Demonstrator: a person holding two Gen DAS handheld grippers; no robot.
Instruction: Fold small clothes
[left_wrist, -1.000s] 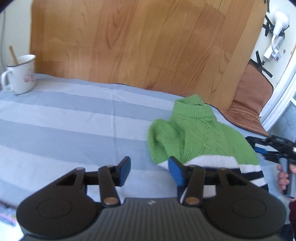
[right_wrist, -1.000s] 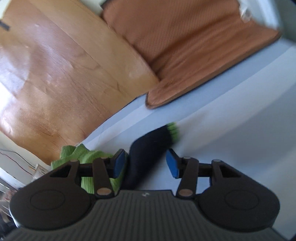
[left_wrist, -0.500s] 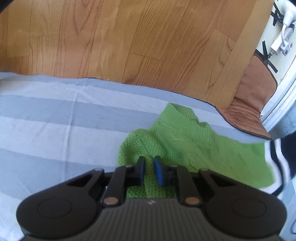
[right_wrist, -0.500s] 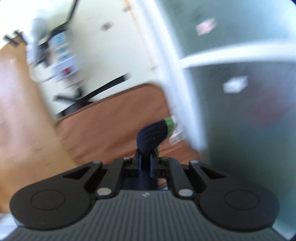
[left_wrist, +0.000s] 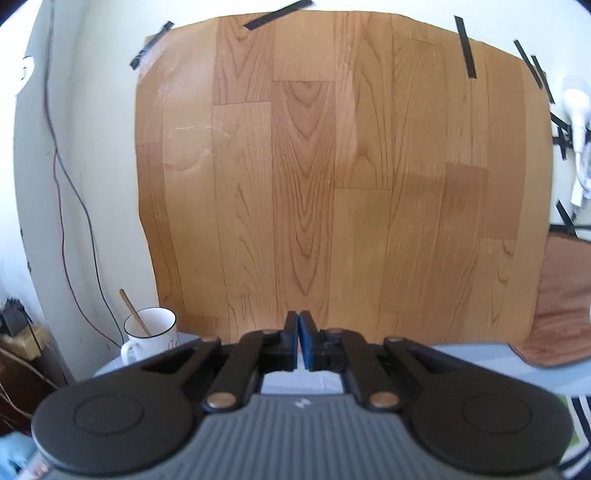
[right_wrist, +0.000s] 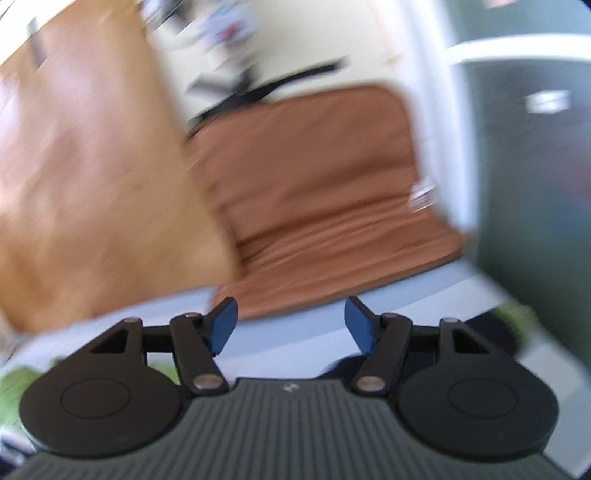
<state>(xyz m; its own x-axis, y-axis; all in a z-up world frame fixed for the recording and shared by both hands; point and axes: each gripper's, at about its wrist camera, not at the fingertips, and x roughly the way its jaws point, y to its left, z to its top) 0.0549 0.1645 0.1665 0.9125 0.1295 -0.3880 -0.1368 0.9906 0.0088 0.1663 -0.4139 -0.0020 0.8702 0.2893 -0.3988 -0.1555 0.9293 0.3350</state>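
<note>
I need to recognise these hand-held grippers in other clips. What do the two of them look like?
Both look alike. The left gripper and right gripper each have a grey ribbed body with a small white mark, two round black discs at the sides, black linkage bars with brass-coloured rivets, and blue pads on black fingers. No cables or sleeves show.

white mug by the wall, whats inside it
A wooden stick leans inside the white mug, poking above the rim. The mug's bottom and any liquid are hidden by its wall.
</note>
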